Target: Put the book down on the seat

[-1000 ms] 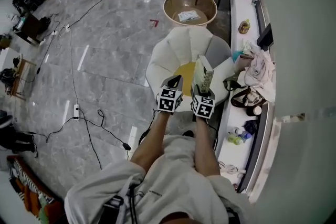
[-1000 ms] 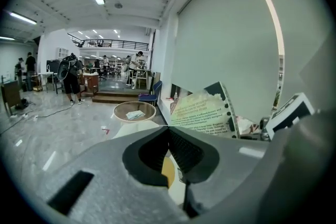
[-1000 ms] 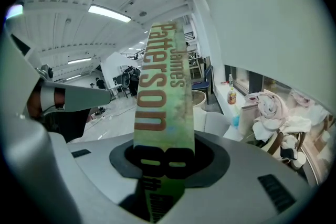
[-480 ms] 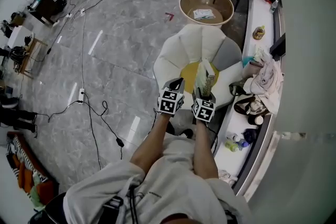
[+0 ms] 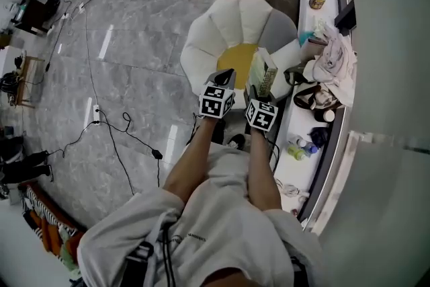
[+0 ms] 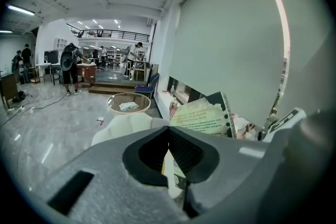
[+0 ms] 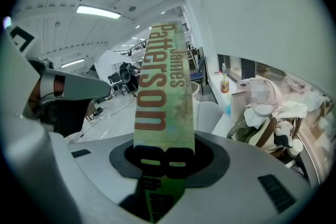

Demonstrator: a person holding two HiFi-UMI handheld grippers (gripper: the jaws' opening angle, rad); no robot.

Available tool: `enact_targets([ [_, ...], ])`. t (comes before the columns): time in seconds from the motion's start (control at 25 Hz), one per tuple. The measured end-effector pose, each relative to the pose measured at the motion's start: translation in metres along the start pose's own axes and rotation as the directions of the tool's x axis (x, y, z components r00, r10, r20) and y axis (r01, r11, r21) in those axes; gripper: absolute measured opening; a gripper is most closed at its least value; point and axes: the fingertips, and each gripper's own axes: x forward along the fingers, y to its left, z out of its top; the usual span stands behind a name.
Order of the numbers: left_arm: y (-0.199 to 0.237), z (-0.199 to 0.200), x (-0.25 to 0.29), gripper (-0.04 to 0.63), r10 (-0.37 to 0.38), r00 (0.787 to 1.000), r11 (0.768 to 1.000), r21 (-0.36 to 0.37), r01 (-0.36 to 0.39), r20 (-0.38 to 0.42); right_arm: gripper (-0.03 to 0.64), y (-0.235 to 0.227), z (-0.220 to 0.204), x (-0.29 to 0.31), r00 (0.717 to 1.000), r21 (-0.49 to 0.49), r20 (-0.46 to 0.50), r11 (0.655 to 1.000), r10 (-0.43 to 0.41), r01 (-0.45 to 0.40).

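- Right now the right gripper [image 5: 258, 96] is clamped on the book's [image 5: 261, 76] lower end. The book stands upright above the yellow seat [image 5: 236, 65], not yet down.
- Left gripper [image 5: 226, 79]: jaws together, empty, just beside the book.
- Released upright or from high up, the book could topple off the seat.
- Swinging right, it could catch the cluttered ledge [image 5: 302, 17].

Left hand-held gripper [image 5: 224, 77] closed, right hand-held gripper [image 5: 256, 92] clamped
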Motion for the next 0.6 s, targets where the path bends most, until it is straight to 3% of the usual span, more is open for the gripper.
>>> enact_targets([
  [0.32, 0.007, 0.005, 0.032, 0.009, -0.05, 0.998, 0.999, -0.019, 0.049, -0.033, 0.157, -0.022, 0.017, 0.01, 0.998, 0.04, 0.011, 0.997, -0.064, 0.064],
  [0.6, 0.046, 0.008, 0.056, 0.009, -0.064, 0.996, 0.996, -0.062, 0.06, -0.061, 0.156, -0.012, 0.049, 0.043, 0.998, -0.003, 0.016, 0.998, -0.058, 0.058],
])
